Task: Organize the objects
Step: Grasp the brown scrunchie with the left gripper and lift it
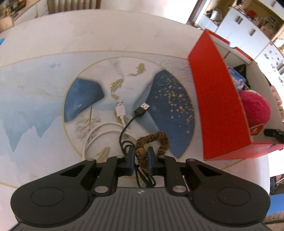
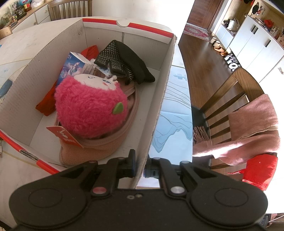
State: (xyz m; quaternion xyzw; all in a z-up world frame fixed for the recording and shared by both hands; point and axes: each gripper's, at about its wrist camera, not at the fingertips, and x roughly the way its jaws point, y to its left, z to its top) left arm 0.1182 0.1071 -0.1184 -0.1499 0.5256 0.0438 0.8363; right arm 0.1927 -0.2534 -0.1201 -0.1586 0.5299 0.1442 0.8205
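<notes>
My left gripper (image 1: 141,153) is shut on a brown beaded bracelet (image 1: 156,140), gripping its gold bead, just above the table mat. A white USB cable (image 1: 106,128) and a black USB cable (image 1: 133,119) lie coiled on the mat just beyond it. The red cardboard box (image 1: 218,99) stands to the right. My right gripper (image 2: 140,163) is shut on the box's right wall (image 2: 159,99), one finger inside and one outside. Inside the box lie a pink plush toy (image 2: 90,110), a pink cap (image 2: 99,147), black dotted gloves (image 2: 124,60), a blue carton (image 2: 74,65) and a red cloth (image 2: 48,101).
The table mat (image 1: 35,99) has a blue painted pattern. A wooden chair (image 2: 230,99) draped with a pink scarf (image 2: 248,131) stands right of the table. White cabinets (image 2: 255,39) line the far wall. Another chair (image 2: 71,8) stands beyond the table.
</notes>
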